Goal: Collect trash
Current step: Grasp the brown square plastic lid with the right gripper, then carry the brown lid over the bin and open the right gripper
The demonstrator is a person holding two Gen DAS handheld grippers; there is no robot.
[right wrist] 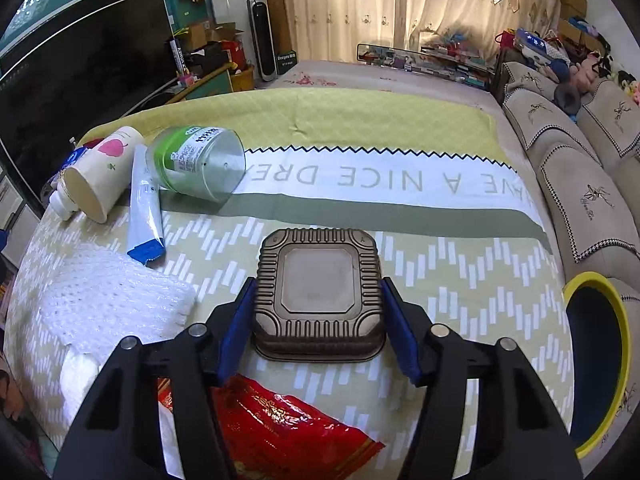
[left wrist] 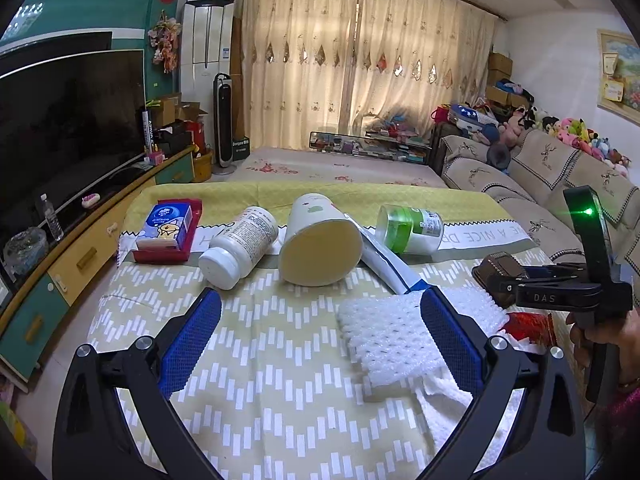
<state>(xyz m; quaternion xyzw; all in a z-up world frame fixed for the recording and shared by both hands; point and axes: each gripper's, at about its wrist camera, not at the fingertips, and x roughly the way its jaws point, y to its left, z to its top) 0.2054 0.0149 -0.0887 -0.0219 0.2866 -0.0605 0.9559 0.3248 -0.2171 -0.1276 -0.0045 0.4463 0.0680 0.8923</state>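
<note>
On the desk, spread with a green chevron-patterned cloth, the trash lies scattered from the far left to the near edge. Beside the desk's right end stands a yellow-rimmed bin, dark inside, which looks like the place for it all.

Largest of the loose pieces is the white foam sheet, soft and almost weightless; it would crush under any pinch and is best taken by an edge. Next, the paper cup lies on its side, mouth toward the camera, light and easily dented, so a gentle squeeze across the wall should do. The clear jar with green label and the white pill bottle also lie on their sides; both are stiff, smooth and likely to roll, and should be held across the body. A flattened blue-and-white tube lies between cup and jar. The red foil wrapper near the desk's front edge is crinkly and slippery.

The brown ribbed plastic tray lies upside down between the fingers of the right gripper, whose blue pads sit against its two side walls, closed on it or very nearly so. It is thin and light, with flexible walls, so a firm grip low on the ribbed sides suits it.

The left gripper hangs wide open above the cloth, holding nothing, its right pad over the foam sheet.
</note>
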